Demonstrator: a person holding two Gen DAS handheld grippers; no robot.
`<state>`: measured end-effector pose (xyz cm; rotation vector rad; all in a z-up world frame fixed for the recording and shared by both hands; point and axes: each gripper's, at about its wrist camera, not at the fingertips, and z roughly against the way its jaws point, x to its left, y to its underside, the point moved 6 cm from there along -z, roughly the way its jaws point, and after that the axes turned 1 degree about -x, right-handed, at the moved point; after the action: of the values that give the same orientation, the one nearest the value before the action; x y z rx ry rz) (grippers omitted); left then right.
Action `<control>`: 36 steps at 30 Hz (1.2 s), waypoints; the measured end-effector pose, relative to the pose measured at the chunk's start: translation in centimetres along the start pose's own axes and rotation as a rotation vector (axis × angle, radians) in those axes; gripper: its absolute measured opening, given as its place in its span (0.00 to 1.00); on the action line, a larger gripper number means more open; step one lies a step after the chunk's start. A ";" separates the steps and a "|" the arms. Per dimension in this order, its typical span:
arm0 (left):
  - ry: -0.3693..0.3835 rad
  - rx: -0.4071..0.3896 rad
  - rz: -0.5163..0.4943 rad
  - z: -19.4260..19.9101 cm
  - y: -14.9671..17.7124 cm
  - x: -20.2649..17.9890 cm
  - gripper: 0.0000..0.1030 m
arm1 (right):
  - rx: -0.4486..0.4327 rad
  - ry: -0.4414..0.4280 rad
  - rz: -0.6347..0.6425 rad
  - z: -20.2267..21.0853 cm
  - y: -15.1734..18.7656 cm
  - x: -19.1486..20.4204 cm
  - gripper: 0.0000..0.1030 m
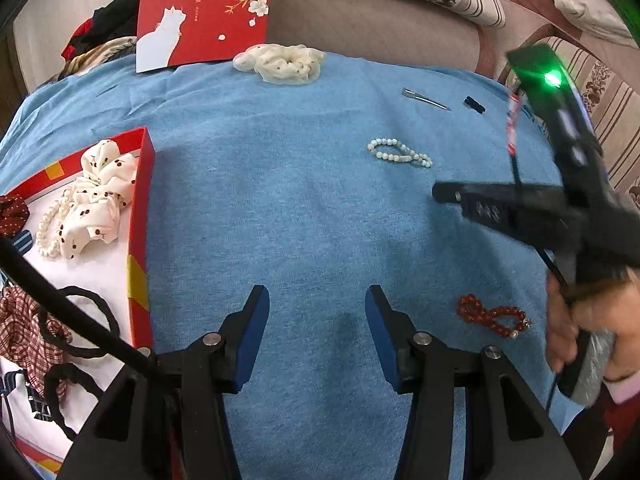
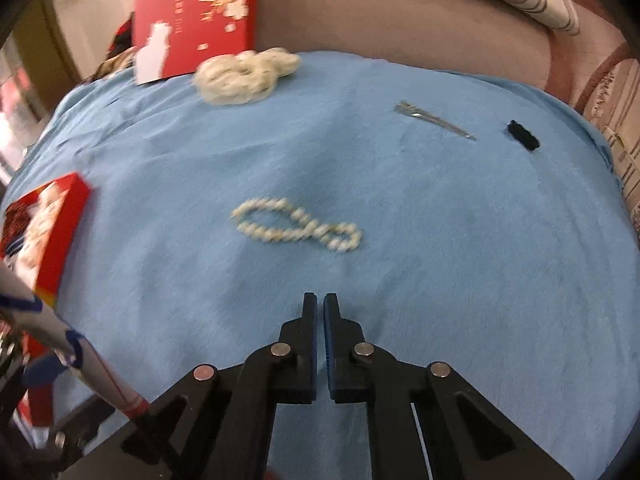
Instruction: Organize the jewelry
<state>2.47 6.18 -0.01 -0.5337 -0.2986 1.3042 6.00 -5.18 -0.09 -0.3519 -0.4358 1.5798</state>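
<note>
I count two bead bracelets loose on the blue cloth [image 1: 304,200] that covers the surface: one white bead bracelet [image 2: 298,230], twisted into a figure-eight near the middle, and one red bead bracelet [image 1: 493,316] nearer to me, on the right in the left wrist view. Beyond them lie one silver hair clip [image 2: 434,120] and one small black clip [image 2: 523,135], just apart from each other. One cream scrunchie [image 1: 282,62] sits at the far edge, beside a red lid [image 1: 206,10] with a white cat and blossoms that stands tilted behind the cloth.

The red box [image 1: 141,216] is at the left. In it I see one white spotted scrunchie [image 1: 100,196], a strand of pearl beads [image 1: 50,228], a dark red dotted scrunchie [image 1: 14,212], a checked fabric piece [image 1: 24,332] and black hair ties [image 1: 86,320]; how many ties I cannot tell.

My left tongs [image 1: 316,330] stand open over bare cloth, holding nothing. My right tongs [image 2: 320,344] are closed with nothing between the pads, short of the white bracelet. A hand [image 1: 580,328] grips the right tool's handle, just beside the red bracelet.
</note>
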 end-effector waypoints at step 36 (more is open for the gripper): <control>0.014 0.005 0.104 0.4 1.1 1.0 0.49 | -0.053 -0.351 -0.194 7.2 8.0 -1.7 0.43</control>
<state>1.59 7.37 -0.32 -0.5601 -0.2592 1.4011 -4.34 -7.57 2.32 -0.0665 -0.7610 1.4433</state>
